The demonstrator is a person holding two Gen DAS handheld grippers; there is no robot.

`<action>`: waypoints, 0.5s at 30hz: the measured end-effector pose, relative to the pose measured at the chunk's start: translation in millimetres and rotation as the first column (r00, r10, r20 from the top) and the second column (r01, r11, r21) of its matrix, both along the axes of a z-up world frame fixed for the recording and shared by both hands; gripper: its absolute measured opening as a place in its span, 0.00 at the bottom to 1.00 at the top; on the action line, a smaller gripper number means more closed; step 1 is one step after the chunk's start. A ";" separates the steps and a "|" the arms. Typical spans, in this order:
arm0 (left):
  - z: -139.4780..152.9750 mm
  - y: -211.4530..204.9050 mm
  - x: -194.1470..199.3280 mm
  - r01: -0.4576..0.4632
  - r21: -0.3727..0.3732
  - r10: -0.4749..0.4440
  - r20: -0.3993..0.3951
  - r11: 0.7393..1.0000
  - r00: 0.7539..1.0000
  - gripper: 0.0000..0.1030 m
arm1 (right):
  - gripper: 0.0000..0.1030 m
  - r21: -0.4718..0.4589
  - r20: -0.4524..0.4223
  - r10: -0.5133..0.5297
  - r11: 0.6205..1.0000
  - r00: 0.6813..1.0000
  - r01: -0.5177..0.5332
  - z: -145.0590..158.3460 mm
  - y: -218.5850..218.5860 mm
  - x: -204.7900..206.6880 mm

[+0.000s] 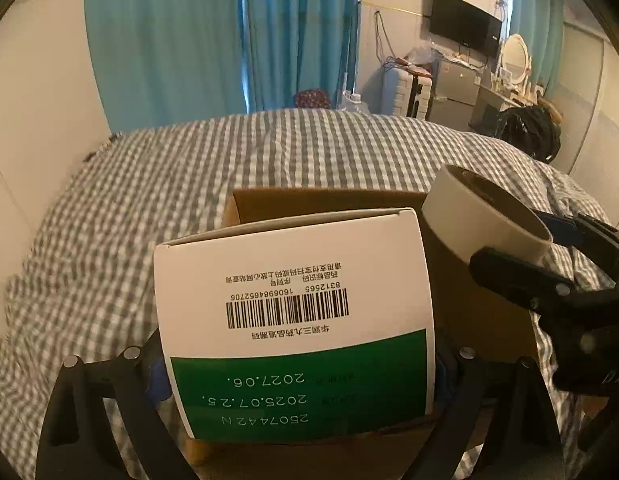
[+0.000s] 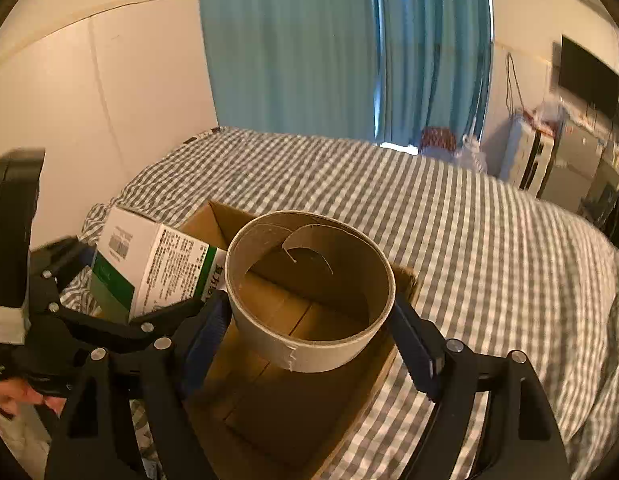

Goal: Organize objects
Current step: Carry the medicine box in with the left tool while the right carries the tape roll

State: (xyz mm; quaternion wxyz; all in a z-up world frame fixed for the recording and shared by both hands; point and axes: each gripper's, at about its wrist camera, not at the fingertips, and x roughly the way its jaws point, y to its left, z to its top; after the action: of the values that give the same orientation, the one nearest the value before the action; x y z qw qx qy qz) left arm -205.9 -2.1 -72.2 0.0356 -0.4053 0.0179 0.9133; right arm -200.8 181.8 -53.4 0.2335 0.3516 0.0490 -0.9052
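Observation:
A white and green medicine box [image 1: 293, 312] with a barcode fills the lower middle of the left wrist view, and my left gripper [image 1: 299, 376] is shut on its two sides. Just behind and under it is an open brown cardboard box [image 1: 329, 202] standing on the bed. My right gripper [image 2: 309, 320] is shut on a wide cardboard tape ring [image 2: 309, 344], its blue pads pressing on both sides. The ring hangs over the cardboard box's floor [image 2: 277, 412]. The medicine box [image 2: 157, 264] hovers at the carton's left edge. The ring [image 1: 481, 216] also shows at the right.
The carton stands on a bed with a grey and white checked sheet [image 2: 489, 264]. A white wall [image 2: 89, 120] runs along the left and teal curtains [image 2: 289, 48] hang behind. A suitcase [image 1: 409, 96], a wall TV [image 1: 465, 24] and a dresser with a mirror [image 1: 515, 56] are far right. A hand [image 2: 13, 396] holds the left tool.

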 end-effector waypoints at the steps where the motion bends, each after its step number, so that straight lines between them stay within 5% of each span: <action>1: 1.5 1.3 2.0 0.005 -0.002 -0.005 -0.001 1.000 1.000 0.93 | 0.78 -0.005 0.009 -0.007 1.000 1.000 0.007 -0.7 3.2 -2.3; 5: 11.6 5.4 11.4 0.017 -0.016 -0.017 0.005 1.000 1.000 0.96 | 0.81 -0.015 0.003 -0.008 1.000 1.000 0.008 10.0 3.0 5.2; 7: 20.6 8.3 18.7 0.006 -0.041 -0.006 -0.004 0.999 1.000 1.00 | 0.94 -0.022 -0.012 -0.017 1.000 1.000 0.017 19.5 6.0 9.4; 15: 72.8 7.1 61.6 -0.044 -0.046 0.041 -0.074 0.998 0.996 1.00 | 0.95 -0.023 -0.102 -0.042 0.999 0.994 0.040 80.7 30.5 50.3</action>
State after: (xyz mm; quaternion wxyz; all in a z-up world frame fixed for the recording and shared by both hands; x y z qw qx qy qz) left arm -144.3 5.0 0.6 0.0057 -0.3728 0.0321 0.9273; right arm -150.5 212.3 27.2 0.2155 0.3034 0.0443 -0.9271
